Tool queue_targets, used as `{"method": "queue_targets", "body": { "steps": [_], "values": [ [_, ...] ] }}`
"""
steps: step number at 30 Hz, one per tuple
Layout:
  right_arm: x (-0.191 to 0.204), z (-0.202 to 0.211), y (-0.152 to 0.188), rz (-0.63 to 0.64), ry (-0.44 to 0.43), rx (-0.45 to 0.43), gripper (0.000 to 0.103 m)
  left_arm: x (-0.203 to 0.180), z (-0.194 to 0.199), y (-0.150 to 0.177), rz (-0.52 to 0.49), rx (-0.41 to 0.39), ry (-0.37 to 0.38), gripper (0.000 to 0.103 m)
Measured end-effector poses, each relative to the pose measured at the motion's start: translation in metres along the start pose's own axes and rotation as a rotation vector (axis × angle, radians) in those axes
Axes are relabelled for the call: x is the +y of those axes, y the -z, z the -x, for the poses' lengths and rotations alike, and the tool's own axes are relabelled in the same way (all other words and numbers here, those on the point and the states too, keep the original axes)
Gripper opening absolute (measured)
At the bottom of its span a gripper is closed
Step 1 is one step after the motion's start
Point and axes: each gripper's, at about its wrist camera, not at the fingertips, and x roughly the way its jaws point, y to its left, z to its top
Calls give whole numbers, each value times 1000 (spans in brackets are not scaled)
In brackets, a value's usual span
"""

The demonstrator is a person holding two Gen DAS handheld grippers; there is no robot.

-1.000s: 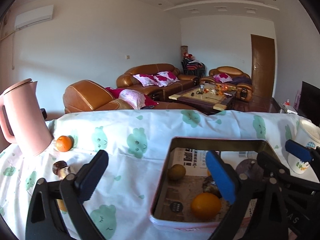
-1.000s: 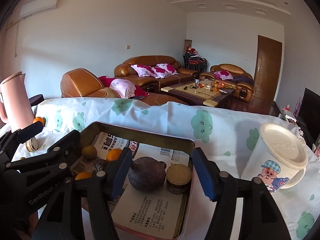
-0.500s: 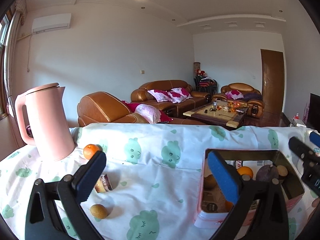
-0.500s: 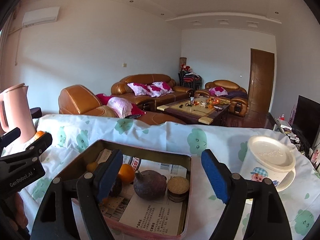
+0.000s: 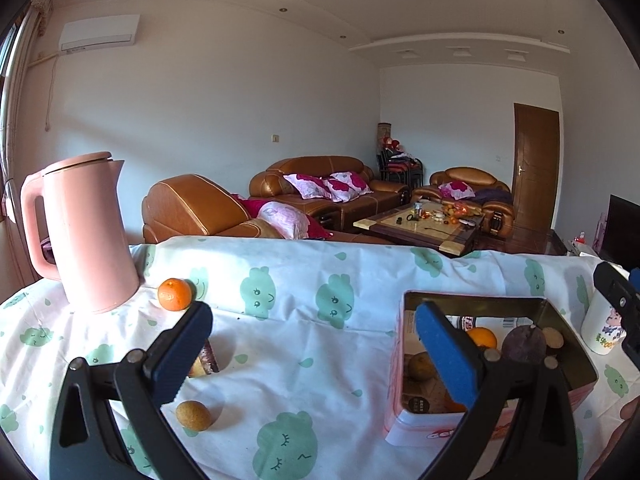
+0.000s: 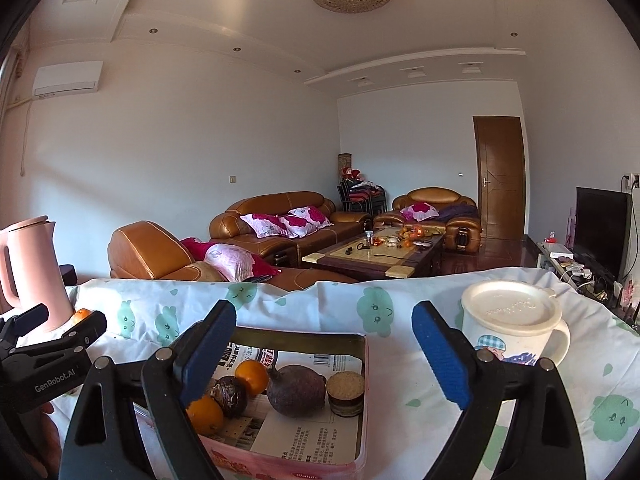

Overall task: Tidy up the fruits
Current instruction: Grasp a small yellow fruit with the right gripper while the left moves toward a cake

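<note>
A pink tin box (image 5: pixel 576 390) (image 6: pixel 362 364) lined with newspaper stands on the table and holds oranges (image 6: pixel 251 376), a dark purple fruit (image 6: pixel 295 390), a brown round fruit (image 5: pixel 420 367) and a round cake (image 6: pixel 346 388). Loose on the cloth lie an orange (image 5: pixel 174 294) by the kettle and a small brown fruit (image 5: pixel 193 415). A small packet (image 5: pixel 206 360) sits partly hidden behind my left finger. My left gripper (image 5: pixel 312 356) is open and empty above the cloth, left of the tin. My right gripper (image 6: pixel 324 354) is open and empty above the tin.
A pink kettle (image 5: pixel 86 232) stands at the table's far left. A lidded white cartoon mug (image 6: pixel 510 326) stands right of the tin. The table has a white cloth with green prints (image 5: pixel 304 320). Sofas and a coffee table lie beyond.
Both grippers have pulled back and tilted up from the tin, empty. The left view has shifted left, bringing the loose brown fruit and packet into sight.
</note>
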Motion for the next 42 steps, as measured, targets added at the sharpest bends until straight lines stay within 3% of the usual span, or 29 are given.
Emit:
{"method": "queue_targets", "body": {
  "steps": [7, 13, 21, 34, 42],
  "values": [
    [-3, 8, 4, -31, 44, 7, 91, 2, 7, 2, -13, 4, 64, 103],
    [6, 5, 10, -88, 47, 87, 91, 13, 10, 4, -11, 31, 97, 103],
    [44, 4, 16, -119, 27, 105, 91, 48, -1, 6, 33, 107, 118, 103],
    [124, -12, 21, -90, -84, 144, 91, 127, -22, -1, -13, 98, -47, 103],
    [164, -20, 24, -39, -148, 179, 91, 204, -43, -4, 103, 143, -165, 103]
  ]
}}
